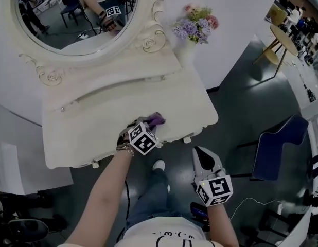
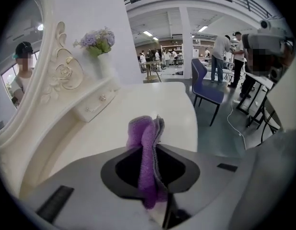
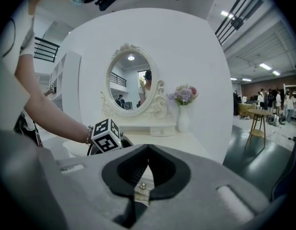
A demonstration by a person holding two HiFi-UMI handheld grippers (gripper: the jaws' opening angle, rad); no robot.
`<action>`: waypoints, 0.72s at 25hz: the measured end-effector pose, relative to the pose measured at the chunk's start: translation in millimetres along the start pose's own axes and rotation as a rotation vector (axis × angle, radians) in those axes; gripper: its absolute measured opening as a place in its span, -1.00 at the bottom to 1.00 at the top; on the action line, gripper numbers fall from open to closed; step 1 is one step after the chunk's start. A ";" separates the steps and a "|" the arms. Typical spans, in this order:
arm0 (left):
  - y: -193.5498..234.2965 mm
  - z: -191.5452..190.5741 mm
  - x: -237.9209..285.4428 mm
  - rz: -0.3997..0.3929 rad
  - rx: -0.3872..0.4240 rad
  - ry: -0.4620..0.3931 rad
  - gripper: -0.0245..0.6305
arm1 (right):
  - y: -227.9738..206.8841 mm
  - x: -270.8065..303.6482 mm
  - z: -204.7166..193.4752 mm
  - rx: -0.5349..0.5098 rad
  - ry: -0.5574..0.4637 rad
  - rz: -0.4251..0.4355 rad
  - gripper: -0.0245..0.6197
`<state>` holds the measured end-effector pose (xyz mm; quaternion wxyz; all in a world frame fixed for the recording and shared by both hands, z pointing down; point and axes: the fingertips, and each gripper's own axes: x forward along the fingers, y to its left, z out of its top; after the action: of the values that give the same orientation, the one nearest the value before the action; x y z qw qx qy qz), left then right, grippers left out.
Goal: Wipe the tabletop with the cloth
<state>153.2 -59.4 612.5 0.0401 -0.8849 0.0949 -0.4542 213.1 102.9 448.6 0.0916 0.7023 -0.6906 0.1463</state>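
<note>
A purple cloth (image 2: pixel 147 145) stands pinched upright in my left gripper (image 2: pixel 150 157), which is shut on it. In the head view the cloth (image 1: pixel 156 120) pokes out past the left gripper (image 1: pixel 148 123) over the front edge of the white dressing table (image 1: pixel 118 107). My right gripper (image 1: pixel 202 157) hangs off the table, below its front right corner, above the dark floor. In the right gripper view its jaws (image 3: pixel 147 166) are shut with nothing between them, and they face the table (image 3: pixel 162 138) from the front.
An oval mirror (image 1: pixel 76 14) in a carved white frame stands at the table's back, and a vase of flowers (image 1: pixel 195 27) at its back right corner. A blue chair (image 1: pixel 277 148) and a round side table (image 1: pixel 283 39) stand on the floor to the right.
</note>
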 end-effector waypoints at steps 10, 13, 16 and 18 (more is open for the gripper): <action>-100.5 -23.8 -44.0 -0.228 0.080 0.006 -0.70 | 33.8 -56.0 -22.4 0.048 -0.027 -0.009 -0.92; -109.7 -32.4 -59.9 -0.292 0.088 0.001 -0.70 | 37.5 -57.9 -14.7 0.053 -0.045 -0.015 -0.92; -84.2 -29.8 -76.8 -0.244 0.073 -0.045 -0.70 | 40.7 -51.5 -3.6 0.051 -0.061 -0.017 -0.92; -54.1 -26.5 -87.3 -0.185 0.066 -0.071 -0.70 | 40.9 -44.4 2.1 0.053 -0.068 -0.025 -0.92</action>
<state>89.2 11.7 567.0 0.0303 -0.9036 -0.0039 -0.4273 172.3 142.9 428.9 0.0513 0.7178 -0.6803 0.1391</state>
